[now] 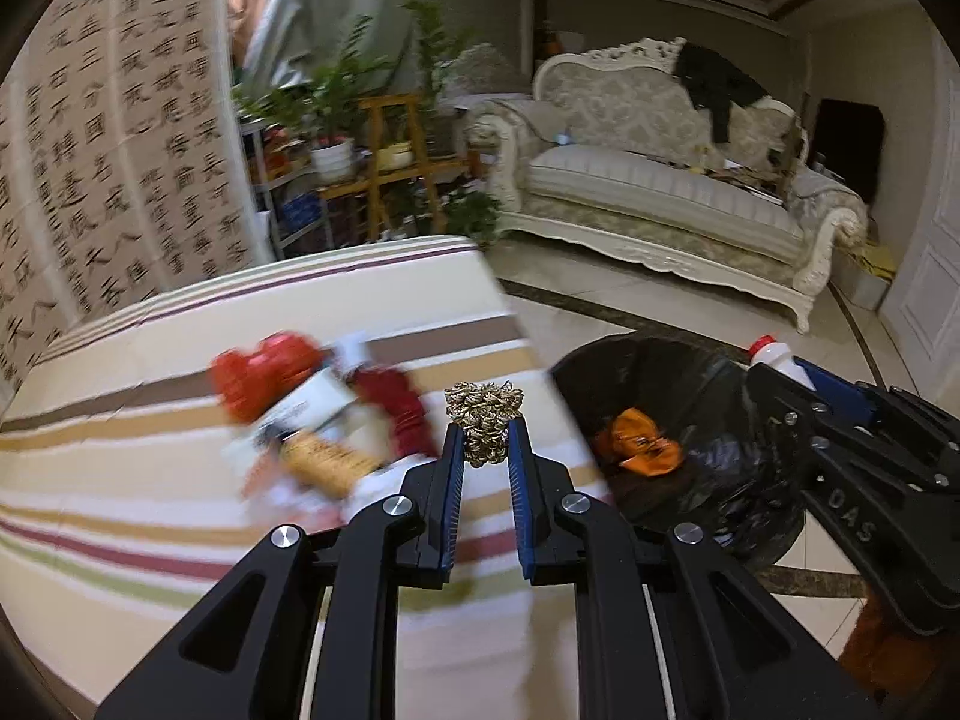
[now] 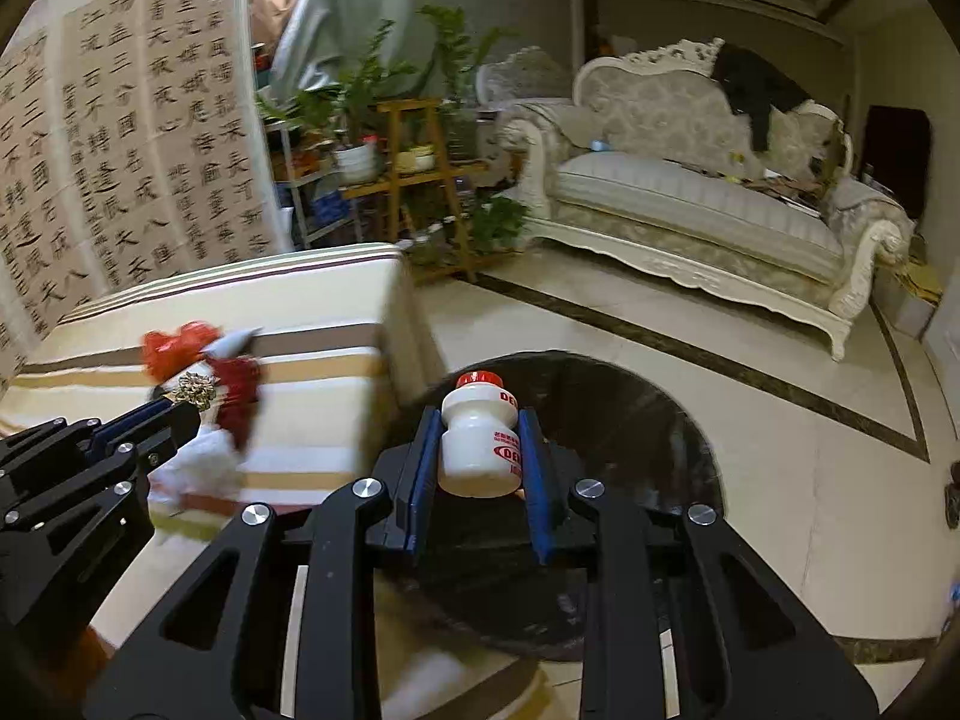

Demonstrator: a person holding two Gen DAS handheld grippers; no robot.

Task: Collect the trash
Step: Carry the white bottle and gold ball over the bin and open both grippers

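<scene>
My left gripper (image 1: 485,429) is shut on a gold wire scouring ball (image 1: 483,414), held above the right edge of the striped table (image 1: 120,468). My right gripper (image 2: 480,438) is shut on a small white bottle with a red cap (image 2: 479,438) and hangs over the black-lined trash bin (image 2: 630,420). In the left wrist view the right gripper (image 1: 780,369) shows at the right with the bottle (image 1: 774,354) over the bin (image 1: 678,384), where an orange wrapper (image 1: 639,441) lies. In the right wrist view the left gripper (image 2: 195,393) shows at the left with the ball (image 2: 195,389).
A blurred heap of red and white packaging (image 1: 318,414) lies on the table. Behind stand a cream sofa (image 1: 660,192), potted plants on wooden stands (image 1: 384,150) and a calligraphy screen (image 1: 120,138). Tiled floor (image 2: 720,360) surrounds the bin.
</scene>
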